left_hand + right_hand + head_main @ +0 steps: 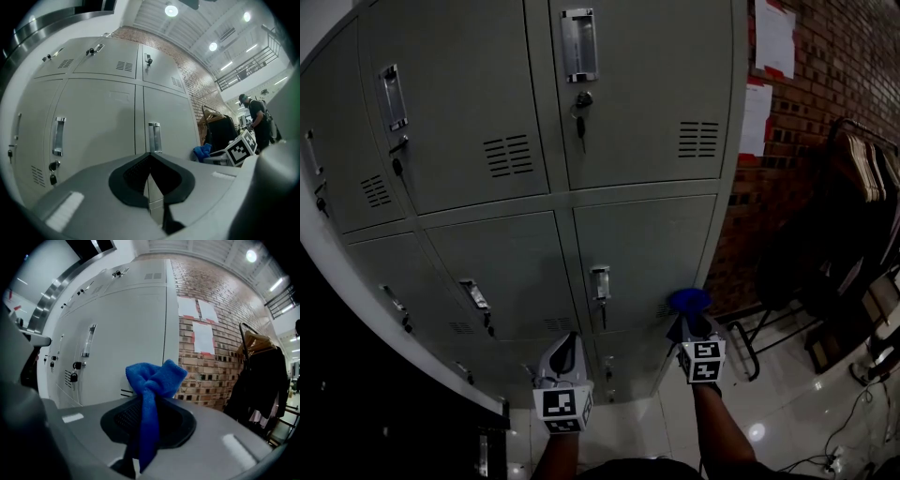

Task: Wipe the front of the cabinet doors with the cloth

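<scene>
Grey metal cabinet doors [647, 244] with handles and keyed locks fill the head view. A blue cloth [689, 302] is bunched in my right gripper [692, 323], which is shut on it and held close to the lower right door near the cabinet's right edge. In the right gripper view the cloth [154, 380] sticks up from between the jaws, with the doors [126, 333] just beyond. My left gripper [565, 354] is shut with nothing in it and points at the lower doors [98, 117]. From the left gripper view the cloth [202, 152] shows at the right.
A brick wall [787, 122] with pinned papers [773, 37] adjoins the cabinet on the right. A clothes rack with hangers and dark garments [862, 159] stands further right over a glossy floor. Keys [581, 117] hang from the locks. A person [255, 117] stands far off.
</scene>
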Tool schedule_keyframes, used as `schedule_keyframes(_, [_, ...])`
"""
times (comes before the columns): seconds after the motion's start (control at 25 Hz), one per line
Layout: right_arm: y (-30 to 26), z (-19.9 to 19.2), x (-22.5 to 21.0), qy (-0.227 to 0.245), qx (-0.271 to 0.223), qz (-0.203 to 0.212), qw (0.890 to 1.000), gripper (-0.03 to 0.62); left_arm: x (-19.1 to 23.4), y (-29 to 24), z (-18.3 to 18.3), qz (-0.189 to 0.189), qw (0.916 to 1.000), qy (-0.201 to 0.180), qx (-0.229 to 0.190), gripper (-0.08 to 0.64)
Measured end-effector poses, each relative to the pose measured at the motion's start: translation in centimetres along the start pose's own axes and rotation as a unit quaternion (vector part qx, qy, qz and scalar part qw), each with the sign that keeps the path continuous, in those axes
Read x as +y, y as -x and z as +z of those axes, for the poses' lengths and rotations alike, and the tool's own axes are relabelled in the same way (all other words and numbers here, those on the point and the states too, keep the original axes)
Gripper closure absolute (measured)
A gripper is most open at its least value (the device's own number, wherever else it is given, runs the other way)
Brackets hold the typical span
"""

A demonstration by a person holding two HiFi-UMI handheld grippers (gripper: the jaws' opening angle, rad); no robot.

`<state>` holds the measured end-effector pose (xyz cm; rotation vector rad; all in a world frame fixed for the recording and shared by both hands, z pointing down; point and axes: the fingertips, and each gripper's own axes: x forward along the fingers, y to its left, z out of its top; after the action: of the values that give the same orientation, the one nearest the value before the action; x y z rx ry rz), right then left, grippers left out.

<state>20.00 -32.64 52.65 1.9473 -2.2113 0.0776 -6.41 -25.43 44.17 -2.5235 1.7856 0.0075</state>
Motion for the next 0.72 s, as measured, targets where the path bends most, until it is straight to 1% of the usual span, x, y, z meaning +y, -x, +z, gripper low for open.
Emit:
schedule_keyframes(0.32, [-2.6, -1.9, -0.6, 0.002, 0.027, -0.007, 1.0, 0.52, 0.4, -0.9, -0.6, 0.018, 0.9998, 0.006, 0.002, 0.543])
schedule_keyframes(0.52, [-3.0, -2.1, -0.3, 0.002, 0.024, -0.013, 1.0, 0.518, 1.0, -1.1, -0.8, 0.026, 0.9996, 0.005, 0.005, 0.543])
schedule_keyframes(0.64, [-3.2, -2.1, 0.6, 0.0, 0.027, -0.006, 1.0, 0.518, 1.5, -1.0, -0.9, 0.028, 0.9996, 0.004, 0.007, 0.543])
schedule_keyframes(0.72, [-3.3, -2.1, 1.9, 0.004, 0.029, 0.006, 1.0, 0.518, 1.9, -0.8, -1.2, 0.029, 0.9995, 0.006, 0.012, 0.543])
